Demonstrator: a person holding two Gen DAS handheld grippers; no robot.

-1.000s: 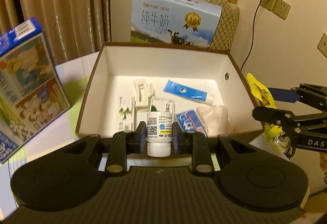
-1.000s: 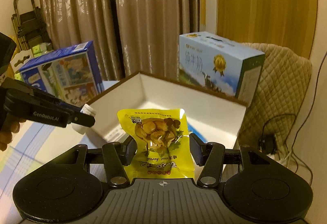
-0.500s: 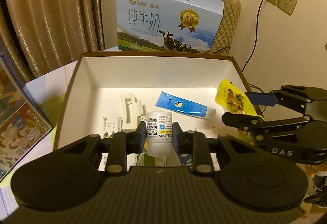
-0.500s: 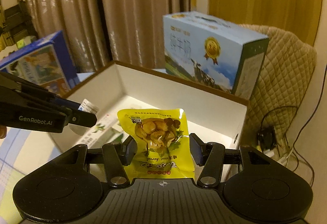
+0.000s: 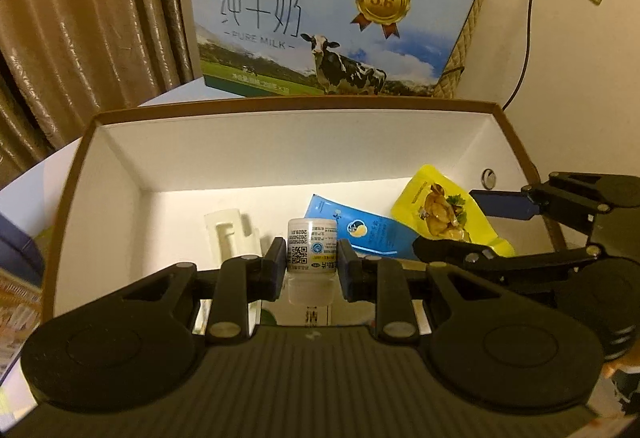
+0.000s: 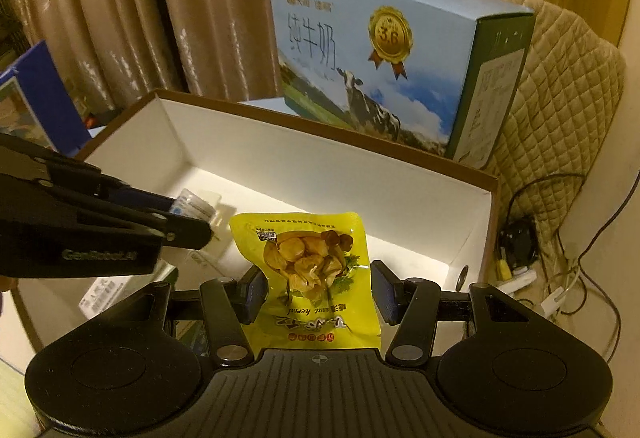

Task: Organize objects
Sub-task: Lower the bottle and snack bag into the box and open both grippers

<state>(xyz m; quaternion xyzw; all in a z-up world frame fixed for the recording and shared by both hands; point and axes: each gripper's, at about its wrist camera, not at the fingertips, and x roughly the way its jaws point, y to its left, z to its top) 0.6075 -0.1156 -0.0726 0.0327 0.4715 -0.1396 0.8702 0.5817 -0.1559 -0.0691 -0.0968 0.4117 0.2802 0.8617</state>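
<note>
Over the white box (image 5: 280,154), jaws grip bottle (image 5: 312,244) and yellow pouch (image 6: 310,266).

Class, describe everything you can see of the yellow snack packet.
The glossy yellow plastic snack packet, printed with brown kernels, green leaves and red lettering, looks sealed and flat. The right gripper holds it by its lower part, upright, a finger on each side. It hangs over the right end of the open white-lined cardboard box.

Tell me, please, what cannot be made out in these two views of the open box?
- Left wrist view: the carton under the white bottle is hidden by the left hand-held gripper.
- Right wrist view: the bottle is mostly hidden by that gripper's arm.
- Both views: the bottle's small print is unreadable.
</note>
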